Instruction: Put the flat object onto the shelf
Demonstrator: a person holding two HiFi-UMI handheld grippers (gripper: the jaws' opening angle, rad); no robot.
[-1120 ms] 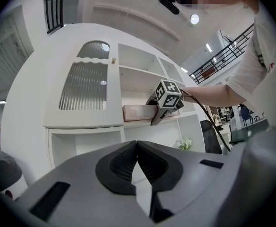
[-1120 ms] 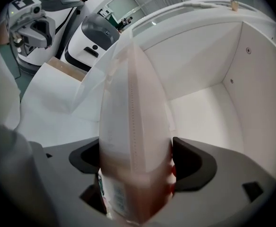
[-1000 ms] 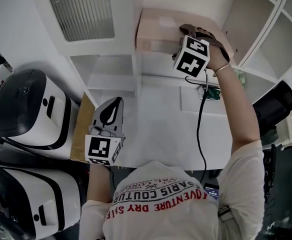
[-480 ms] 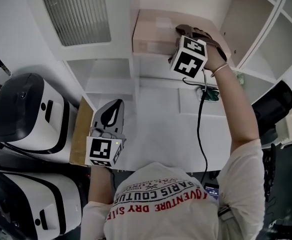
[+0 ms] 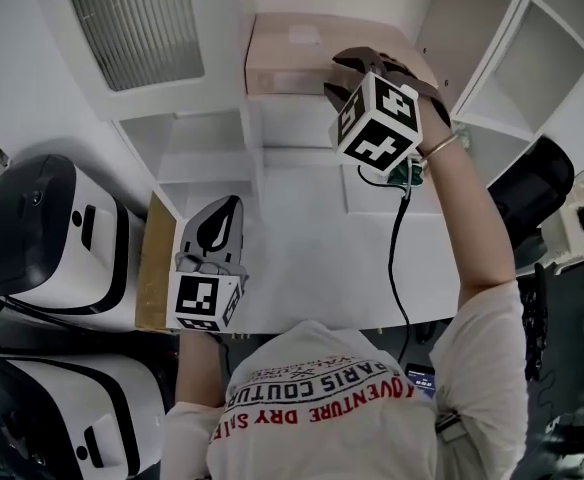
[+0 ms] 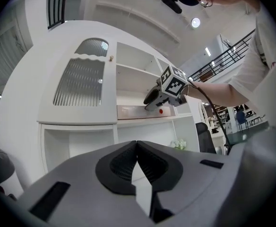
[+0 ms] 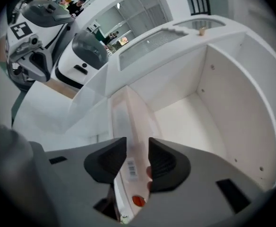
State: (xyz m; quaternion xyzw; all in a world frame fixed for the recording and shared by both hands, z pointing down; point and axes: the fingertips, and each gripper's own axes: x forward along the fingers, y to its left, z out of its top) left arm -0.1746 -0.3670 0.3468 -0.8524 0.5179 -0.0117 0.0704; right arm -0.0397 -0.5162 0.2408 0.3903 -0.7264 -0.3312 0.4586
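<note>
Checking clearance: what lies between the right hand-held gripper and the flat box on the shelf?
Nothing. In the right gripper view the flat box shows directly in the gap of the right hand-held gripper, whose jaws are closing without pressing it.

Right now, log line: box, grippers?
flat pink box: lying on shelf | right gripper: jaws closing, box end between, not gripped | left gripper: shut, empty

The right gripper (image 5: 340,76) has drawn back from the right end of the flat box (image 5: 287,48), where it sat a second ago. The box now lies free on the shelf (image 5: 292,118). The gripper's jaws, opened wide meanwhile, are closing, with the pads clear of the box edge seen through the gap.
</note>
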